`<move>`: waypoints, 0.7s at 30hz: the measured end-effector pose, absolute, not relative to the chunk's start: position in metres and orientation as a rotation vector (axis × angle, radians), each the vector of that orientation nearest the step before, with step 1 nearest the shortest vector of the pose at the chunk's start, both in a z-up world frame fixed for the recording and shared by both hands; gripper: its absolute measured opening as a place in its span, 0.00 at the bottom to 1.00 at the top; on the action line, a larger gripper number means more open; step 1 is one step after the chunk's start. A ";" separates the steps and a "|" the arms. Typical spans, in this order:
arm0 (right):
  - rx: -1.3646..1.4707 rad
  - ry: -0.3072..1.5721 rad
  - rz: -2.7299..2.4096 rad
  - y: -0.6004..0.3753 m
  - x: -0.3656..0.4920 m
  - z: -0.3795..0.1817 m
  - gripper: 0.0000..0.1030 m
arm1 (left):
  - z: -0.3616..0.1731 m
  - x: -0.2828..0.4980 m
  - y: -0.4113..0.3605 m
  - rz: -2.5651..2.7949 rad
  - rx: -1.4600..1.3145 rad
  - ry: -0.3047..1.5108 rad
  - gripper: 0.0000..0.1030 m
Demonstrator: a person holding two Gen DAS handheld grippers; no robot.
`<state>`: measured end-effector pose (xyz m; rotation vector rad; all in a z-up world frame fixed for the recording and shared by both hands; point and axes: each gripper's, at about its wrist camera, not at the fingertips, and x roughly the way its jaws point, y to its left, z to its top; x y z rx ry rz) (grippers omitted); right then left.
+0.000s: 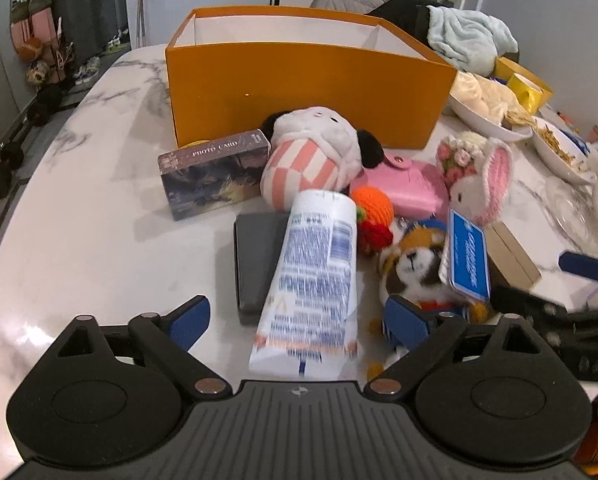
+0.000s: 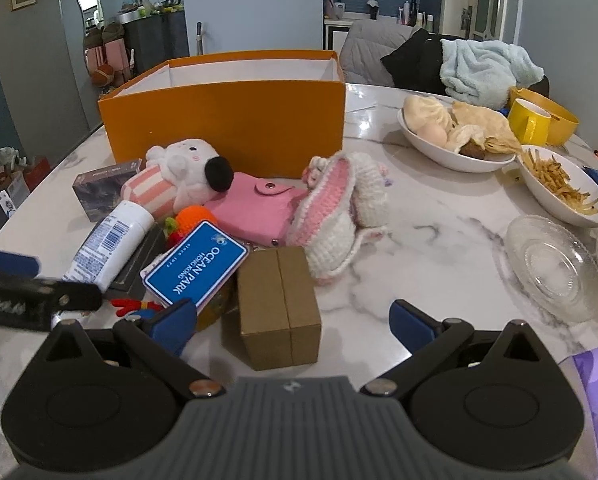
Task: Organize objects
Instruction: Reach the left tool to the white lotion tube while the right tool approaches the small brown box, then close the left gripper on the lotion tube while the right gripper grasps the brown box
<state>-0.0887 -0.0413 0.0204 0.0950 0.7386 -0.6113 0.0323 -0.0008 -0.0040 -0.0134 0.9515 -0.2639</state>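
Right now the left gripper (image 1: 297, 320) is standing with its jaws spread wide and holding nothing, the crimped end of a white tube (image 1: 313, 268) lying between its blue fingers (image 1: 189, 322) without either pad touching it. The right gripper (image 2: 293, 322) is likewise gaping wide and empty, framing a small brown box (image 2: 279, 306) on the marble table (image 1: 99, 240).

The tube is lying flat among the clutter in front of the orange box (image 1: 307, 96), which is sitting open further back on the table. Its long axis is running away from the left gripper, leaning slightly to the right; the rounded cap end is pointing toward the orange box and the flat crimped end toward the gripper. Part of it is resting across a dark grey flat case (image 1: 259, 256), so it is probably sitting a little tilted.

The risk, as I judge it, is that a soft tube squeezed near its thin end is likely to buckle or slide out, and the uneven support from the case could let it roll. The right finger is also sitting just beside a small plush animal (image 1: 415, 264) and a blue tag (image 1: 469, 256), so closing here could be snagging those and dragging the pile along.
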 end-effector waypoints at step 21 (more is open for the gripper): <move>0.159 0.720 -0.530 -0.056 -0.086 0.010 0.89 | -0.014 0.048 -0.001 -0.306 0.021 0.926 0.80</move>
